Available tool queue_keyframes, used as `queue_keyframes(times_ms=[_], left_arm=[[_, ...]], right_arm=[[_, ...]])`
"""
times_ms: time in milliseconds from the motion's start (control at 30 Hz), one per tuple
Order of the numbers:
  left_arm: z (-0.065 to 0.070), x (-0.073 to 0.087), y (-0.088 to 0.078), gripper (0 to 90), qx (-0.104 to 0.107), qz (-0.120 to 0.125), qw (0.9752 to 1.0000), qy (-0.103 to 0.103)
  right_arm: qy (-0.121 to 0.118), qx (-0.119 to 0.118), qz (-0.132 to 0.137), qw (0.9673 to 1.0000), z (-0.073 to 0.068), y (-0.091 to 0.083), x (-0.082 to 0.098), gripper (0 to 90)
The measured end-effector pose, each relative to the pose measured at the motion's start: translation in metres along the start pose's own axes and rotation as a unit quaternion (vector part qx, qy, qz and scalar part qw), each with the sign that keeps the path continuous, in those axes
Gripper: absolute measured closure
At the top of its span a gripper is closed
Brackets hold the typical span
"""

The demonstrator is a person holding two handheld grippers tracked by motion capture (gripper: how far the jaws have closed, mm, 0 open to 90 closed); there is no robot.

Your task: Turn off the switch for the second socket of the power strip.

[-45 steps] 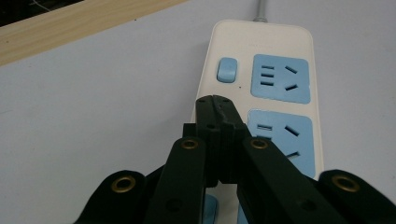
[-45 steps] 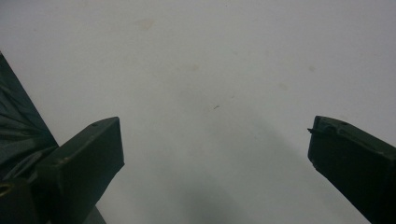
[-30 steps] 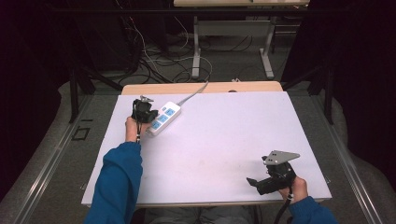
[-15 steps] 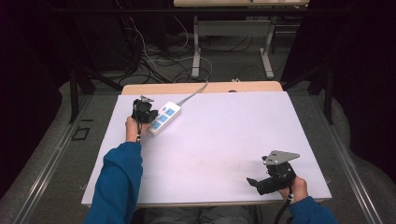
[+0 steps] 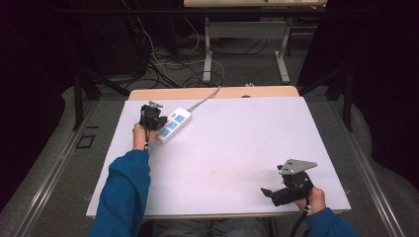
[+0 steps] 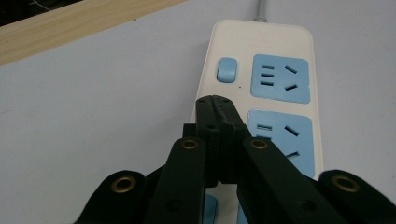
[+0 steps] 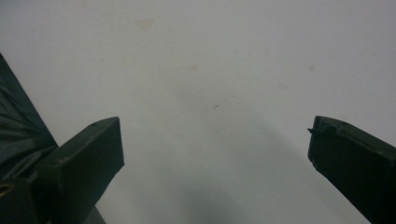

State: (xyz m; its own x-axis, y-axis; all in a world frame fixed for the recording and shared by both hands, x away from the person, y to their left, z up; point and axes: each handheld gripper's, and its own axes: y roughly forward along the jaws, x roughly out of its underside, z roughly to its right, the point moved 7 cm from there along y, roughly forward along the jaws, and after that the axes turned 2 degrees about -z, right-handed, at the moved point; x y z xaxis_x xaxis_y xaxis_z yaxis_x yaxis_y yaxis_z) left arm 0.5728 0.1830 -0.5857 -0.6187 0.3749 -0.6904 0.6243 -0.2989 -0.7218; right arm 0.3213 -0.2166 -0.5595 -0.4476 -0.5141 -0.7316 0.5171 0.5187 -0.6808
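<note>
**A:** High view: white power strip point(image 5: 173, 125) sits upper left of the frame on the white table point(image 5: 237, 143), angled, grey cord point(image 5: 205, 98) running off toward the wooden strip point(image 5: 212, 93) at the table's far edge. Left gripper point(image 5: 150, 117) is just beside the strip's left side, held by the left hand point(image 5: 140, 136), blue sleeve point(image 5: 123, 192) coming in from the bottom.

**B:** Left jaw state?

**A:** Left gripper view: left gripper point(image 6: 214, 105) has its jaws pressed together, nothing between them. Tips sit over the strip's left edge, just below the blue switch point(image 6: 227, 69), beside the blue sockets point(image 6: 280, 78). Can't tell if the tips touch the casing.

**B:** And the right?

**A:** Right gripper point(image 5: 276, 191) is lower right of the high view, near the table's near edge, well apart from the strip, grey three-cornered plate point(image 5: 298, 165) on top. Right gripper view: right gripper point(image 7: 215, 149) jaws spread wide at either side of the frame, holding nothing, bare table point(image 7: 210, 70) with faint marks between them.
</note>
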Motion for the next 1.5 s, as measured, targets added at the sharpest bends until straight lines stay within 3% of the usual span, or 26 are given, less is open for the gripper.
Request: queue_keyframes(times_ms=[200, 933, 1267, 1500], left_arm=[[-0.0004, -0.0001, -0.0011, 90.0, -0.003, -0.007, 0.9999, 0.009], [0.0015, -0.0003, -0.0013, 90.0, -0.009, -0.010, 0.9999, 0.011], [0.0022, -0.0019, 0.0004, 90.0, -0.011, 0.000, 0.9999, 0.012], [0.0027, -0.0015, -0.0006, 90.0, -0.011, -0.008, 0.9998, 0.013]], right_arm=[[0.000, -0.001, 0.000, 1.0000, 0.0001, 0.0002, -0.0001, 2.8], [0.000, 0.000, 0.000, 1.0000, 0.0002, 0.0003, -0.0001, 2.9], [0.000, -0.001, 0.000, 1.0000, 0.0002, 0.0003, -0.0001, 2.8], [0.000, 0.000, 0.001, 1.0000, 0.0001, 0.0004, -0.0002, 2.9]])
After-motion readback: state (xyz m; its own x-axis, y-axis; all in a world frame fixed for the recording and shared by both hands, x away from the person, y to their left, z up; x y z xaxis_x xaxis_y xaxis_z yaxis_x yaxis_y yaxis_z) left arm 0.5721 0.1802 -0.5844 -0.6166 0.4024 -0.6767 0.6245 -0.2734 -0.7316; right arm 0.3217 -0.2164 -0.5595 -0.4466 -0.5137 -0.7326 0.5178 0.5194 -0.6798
